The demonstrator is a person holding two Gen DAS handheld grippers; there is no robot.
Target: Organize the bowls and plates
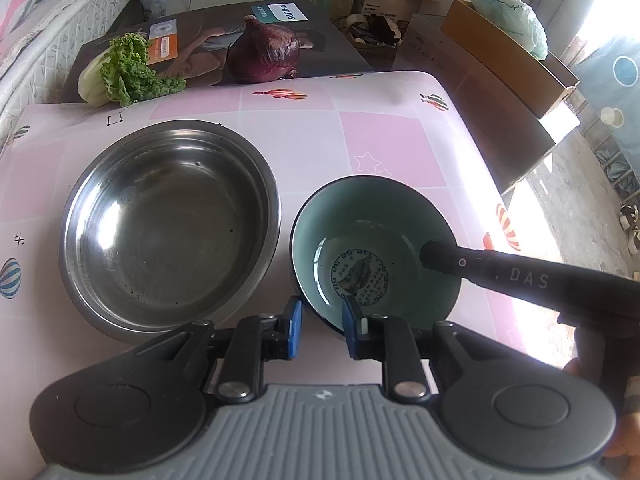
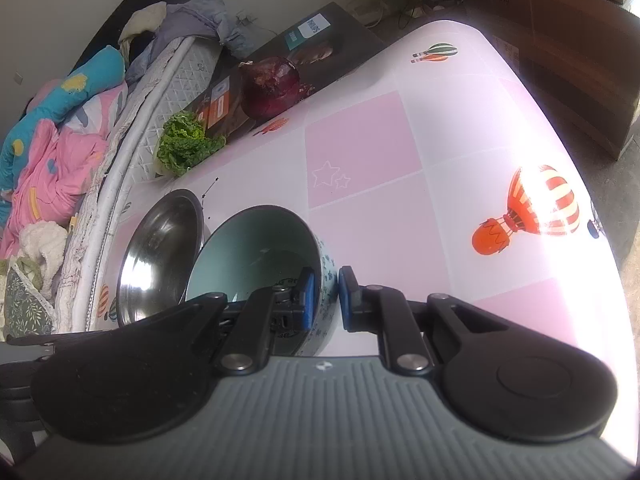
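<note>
So right now both grippers are on the same thing, the green ceramic bowl (image 1: 376, 248), which sits on the pink checked surface (image 1: 384, 136) just beside the big steel bowl (image 1: 168, 224), rims close together, and I can't tell if they actually touch. The left gripper (image 1: 320, 326) comes in from the near side, its blue fingers (image 1: 295, 320) straddling the near rim, one pad outside the wall and one inside, and they look clenched onto it. In the right wrist view the right gripper (image 2: 325, 298) has done the same on the bowl's right-hand wall, which sits pinched between its fingers (image 2: 306, 300), so that one is grasping the bowl too. I'd call this the pick-up step: the grip is set and the lift hasn't started, with the bowl flat on the surface as far as I can see. My guess for the next move is raising it straight up with both hands level, then carrying it left and lowering it into the steel bowl to nest them. It needs both sides rising together, since a thin glazed rim could slip or tip. Both grippers point steeply down, the right one entering from the right at a slant.
</note>
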